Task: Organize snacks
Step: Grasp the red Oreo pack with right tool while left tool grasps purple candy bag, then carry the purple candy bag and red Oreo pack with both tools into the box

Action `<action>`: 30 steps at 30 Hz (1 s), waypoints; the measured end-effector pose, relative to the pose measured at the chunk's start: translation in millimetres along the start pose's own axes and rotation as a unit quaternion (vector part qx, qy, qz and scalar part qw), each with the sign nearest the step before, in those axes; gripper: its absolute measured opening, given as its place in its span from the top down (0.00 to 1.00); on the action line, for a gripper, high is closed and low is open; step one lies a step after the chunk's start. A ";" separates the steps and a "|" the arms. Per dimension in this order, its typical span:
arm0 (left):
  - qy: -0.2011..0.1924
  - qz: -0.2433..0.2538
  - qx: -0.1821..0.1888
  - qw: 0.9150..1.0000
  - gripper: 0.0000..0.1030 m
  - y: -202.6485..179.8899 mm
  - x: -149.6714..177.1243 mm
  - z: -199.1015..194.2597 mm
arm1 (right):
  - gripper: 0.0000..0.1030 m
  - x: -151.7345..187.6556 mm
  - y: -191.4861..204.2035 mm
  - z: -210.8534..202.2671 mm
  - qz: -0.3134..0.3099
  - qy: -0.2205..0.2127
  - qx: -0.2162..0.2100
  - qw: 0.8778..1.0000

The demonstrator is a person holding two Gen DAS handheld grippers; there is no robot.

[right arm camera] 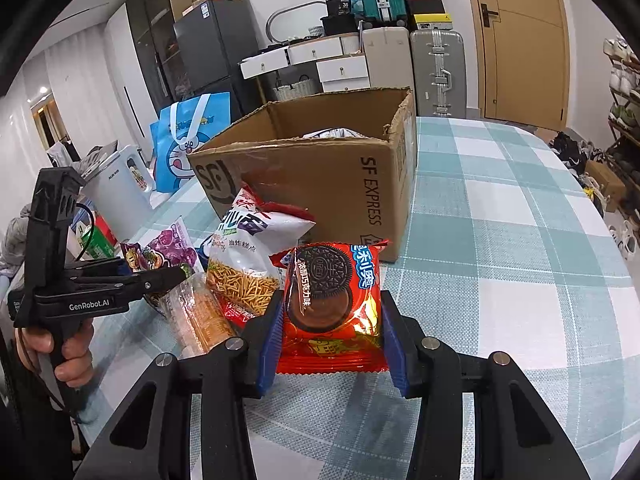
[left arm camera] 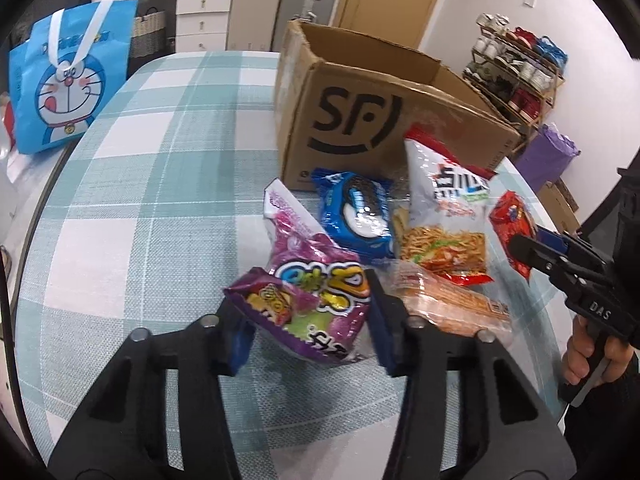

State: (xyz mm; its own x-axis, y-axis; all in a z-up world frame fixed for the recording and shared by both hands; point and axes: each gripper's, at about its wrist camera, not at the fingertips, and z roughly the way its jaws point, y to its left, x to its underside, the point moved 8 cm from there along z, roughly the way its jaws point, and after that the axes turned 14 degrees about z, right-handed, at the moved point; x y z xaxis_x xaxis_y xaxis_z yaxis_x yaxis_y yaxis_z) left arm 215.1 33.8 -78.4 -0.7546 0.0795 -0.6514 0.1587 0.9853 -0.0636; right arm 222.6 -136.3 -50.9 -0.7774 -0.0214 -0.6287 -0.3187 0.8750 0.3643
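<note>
**Q:** Snacks and box — where does everything sit, and how far along is the sorting?

**A:** Early, by my reading. An open cardboard box (right arm camera: pixel 320 168) stands on a checked tablecloth (right arm camera: pixel 500 220), and something pale shows just over its rim, so at least one packet may be inside. Several packets lie outside, close to its near side: a blue cookie pack (left arm camera: pixel 356 216), a white noodle-snack bag (left arm camera: pixel 444 216) leaning against the box, a clear-wrapped orange cracker pack (left arm camera: pixel 448 300), a purple candy bag (left arm camera: pixel 312 288) and a red cookie pack (right arm camera: pixel 334 304).

**Q:** What are the two grippers doing?

**A:** The left gripper (left arm camera: pixel 306 316) has its pads pressed on the purple candy bag, whose near end looks raised a little off the cloth. The right gripper (right arm camera: pixel 332 332) is clamped on the red cookie pack, pads against both side edges.

**Q:** Which way do the held packets point?

**A:** The red pack stands nearly upright between the pads, printed face toward the camera, long axis running from the near cloth up toward the box. The purple bag is tilted, its long axis running away from the left gripper toward the box, crimped far end highest.

**Q:** What remains?

**A:** Likely both held packets go into the box, then the other three.
</note>
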 end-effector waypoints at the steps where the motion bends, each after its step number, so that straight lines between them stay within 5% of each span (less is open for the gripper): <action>1: -0.001 0.005 -0.004 1.000 0.59 -1.2 -0.5 -0.6 | 0.57 0.0 0.2 -0.1 0.000 0.000 0.000 1.000; 30: -0.106 0.021 -0.037 0.993 0.60 -8.6 -28.6 -74.2 | 0.57 -17.4 9.1 -34.0 -0.006 -0.060 -0.025 0.998</action>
State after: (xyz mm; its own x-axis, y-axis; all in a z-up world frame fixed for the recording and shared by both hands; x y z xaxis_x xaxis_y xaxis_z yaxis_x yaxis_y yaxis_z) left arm 188.1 34.2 -3.1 -0.5961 0.0949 -0.7973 0.1347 0.9907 0.0172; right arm 214.8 -144.4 -13.3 -0.7042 0.0294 -0.7094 -0.3558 0.8500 0.3885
